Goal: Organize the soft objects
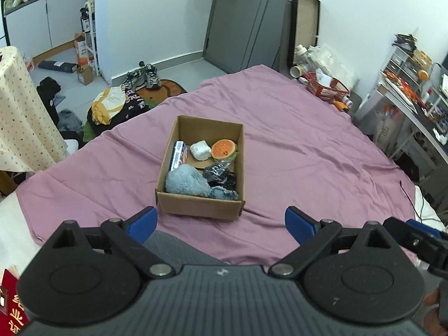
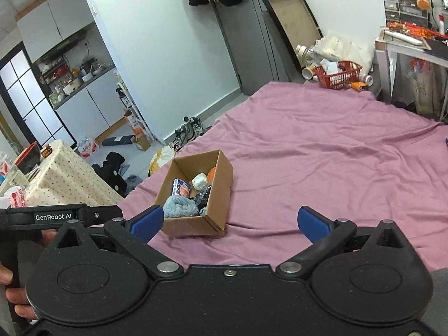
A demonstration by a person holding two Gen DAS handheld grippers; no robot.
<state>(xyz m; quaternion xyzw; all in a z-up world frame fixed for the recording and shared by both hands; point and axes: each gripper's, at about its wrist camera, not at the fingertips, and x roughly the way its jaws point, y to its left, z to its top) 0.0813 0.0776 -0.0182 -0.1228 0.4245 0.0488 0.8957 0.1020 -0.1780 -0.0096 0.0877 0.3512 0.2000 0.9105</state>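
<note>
A cardboard box [image 1: 200, 205] sits on the purple bedsheet [image 1: 308, 151]. Inside lie a grey fluffy plush [image 1: 186, 180], a white soft lump [image 1: 200, 150], an orange melon-half toy [image 1: 224, 149], a blue-and-white packet [image 1: 179, 154] and a black shiny bundle [image 1: 219, 173]. My left gripper [image 1: 221, 222] is open and empty, held just in front of the box. In the right wrist view the box [image 2: 196, 225] lies left of centre. My right gripper [image 2: 231, 222] is open and empty, to the right of the box and nearer than it.
A red basket [image 2: 337, 77] and bottles sit past the sheet's far edge. Clothes and shoes [image 1: 145, 78] lie on the floor to the left. A table with a dotted cloth [image 2: 70, 173] stands at left. A cluttered desk [image 2: 411, 39] stands at right.
</note>
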